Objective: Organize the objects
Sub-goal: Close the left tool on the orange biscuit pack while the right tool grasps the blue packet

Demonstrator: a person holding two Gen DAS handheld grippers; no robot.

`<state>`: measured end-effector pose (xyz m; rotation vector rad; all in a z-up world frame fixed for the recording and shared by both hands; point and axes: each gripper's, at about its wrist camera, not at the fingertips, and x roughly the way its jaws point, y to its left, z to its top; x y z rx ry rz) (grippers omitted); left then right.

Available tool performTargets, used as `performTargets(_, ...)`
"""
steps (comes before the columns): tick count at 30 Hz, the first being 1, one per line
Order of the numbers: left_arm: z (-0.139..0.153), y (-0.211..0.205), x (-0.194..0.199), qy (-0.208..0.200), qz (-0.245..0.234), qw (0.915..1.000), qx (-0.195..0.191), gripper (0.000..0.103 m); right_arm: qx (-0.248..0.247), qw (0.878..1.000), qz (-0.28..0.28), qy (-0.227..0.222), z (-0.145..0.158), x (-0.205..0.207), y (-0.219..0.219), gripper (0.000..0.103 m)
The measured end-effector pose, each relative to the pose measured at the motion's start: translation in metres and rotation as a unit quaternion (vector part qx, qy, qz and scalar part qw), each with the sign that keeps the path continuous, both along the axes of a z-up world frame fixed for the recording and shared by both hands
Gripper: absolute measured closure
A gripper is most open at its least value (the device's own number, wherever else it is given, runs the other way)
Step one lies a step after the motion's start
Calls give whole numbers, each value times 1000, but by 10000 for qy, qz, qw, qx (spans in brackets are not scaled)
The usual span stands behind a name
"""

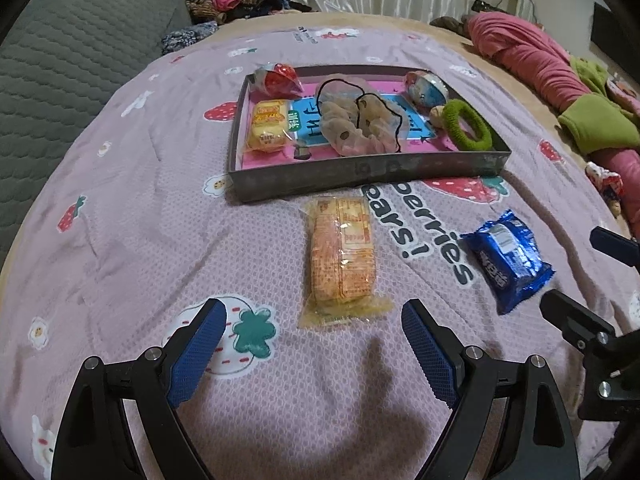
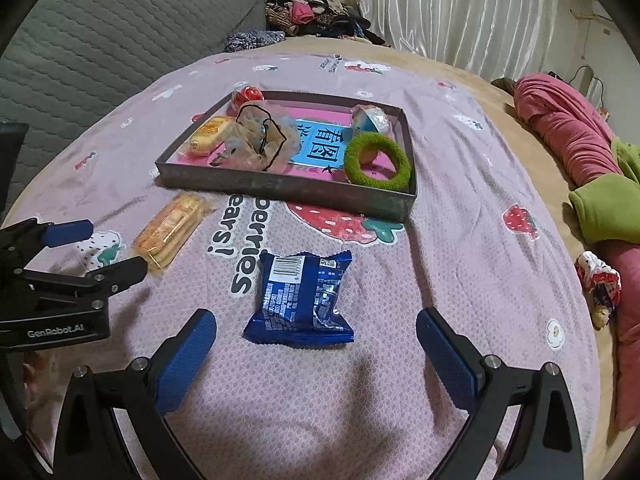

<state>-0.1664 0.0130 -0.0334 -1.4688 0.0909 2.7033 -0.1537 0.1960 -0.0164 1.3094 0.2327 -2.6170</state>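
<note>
A shallow grey tray (image 1: 360, 178) (image 2: 280, 188) lies on the pink bedspread. It holds a yellow snack pack (image 1: 269, 125) (image 2: 209, 135), a beige scrunchie (image 1: 356, 120) (image 2: 256, 140), a green hair ring (image 1: 468, 124) (image 2: 378, 162), a red-topped ball (image 1: 280, 78) (image 2: 249, 94) and a pale blue ball (image 1: 426, 86) (image 2: 370, 118). An orange cracker pack (image 1: 342, 254) (image 2: 170, 230) lies in front of the tray, just ahead of my open left gripper (image 1: 314, 340) (image 2: 94, 246). A blue cookie pack (image 1: 508, 258) (image 2: 302, 298) lies just ahead of my open right gripper (image 2: 316, 344).
A grey quilted cushion (image 1: 72, 60) lies at the left. A pile of clothes (image 2: 312, 12) sits at the back. Pink and green bedding (image 2: 580, 152) lies along the right edge. White curtains (image 2: 460, 8) hang behind.
</note>
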Motion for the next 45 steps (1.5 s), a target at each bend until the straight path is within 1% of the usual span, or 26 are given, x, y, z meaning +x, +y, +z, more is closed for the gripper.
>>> performTargets(5, -7, 1, -15, -45, 22, 10000, 4, 13, 7, 10000, -30, -67, -7, -7, -1, 2)
performTargets(8, -11, 1, -23, -41, 20, 10000, -59, 13, 35, 9999, -65, -93, -12, -11, -1, 2)
performTargets(11, -18, 1, -31, -103, -1, 9999, 10, 13, 53, 9998, -139, -150, -19, -18, -1, 2)
performTargets(20, -34, 4, -47, -255, -3, 9997, 62, 13, 64, 9995, -191, -257, -31, -35, -7, 2)
performTargets(25, -34, 2, -54, -205, 28, 9997, 104, 13, 149, 9991, -254, -307, -39, -43, -8, 2)
performTargets(34, -36, 1, -65, -206, 76, 9994, 272, 13, -30, 9989, -299, -373, -44, -48, -9, 2)
performTargets(36, -37, 1, -67, -213, 74, 9991, 358, 13, -85, 9988, -289, -378, -45, -48, -10, 8)
performTargets(38, -37, 1, -68, -196, 63, 9991, 383, 13, -183, 9987, -276, -383, -45, -48, -10, 19)
performTargets(42, -36, 6, -69, -168, -31, 9992, 374, 13, -131, 9988, -275, -380, -47, -48, -12, 27)
performTargets(43, -36, 7, -69, -169, -56, 9992, 370, 14, -118, 9989, -278, -372, -47, -48, -12, 30)
performTargets(44, -36, 8, -69, -166, -71, 9992, 356, 15, -94, 9990, -281, -342, -46, -47, -12, 34)
performTargets(45, -36, 9, -68, -150, -81, 9993, 346, 19, -120, 9990, -268, -324, -46, -47, -12, 36)
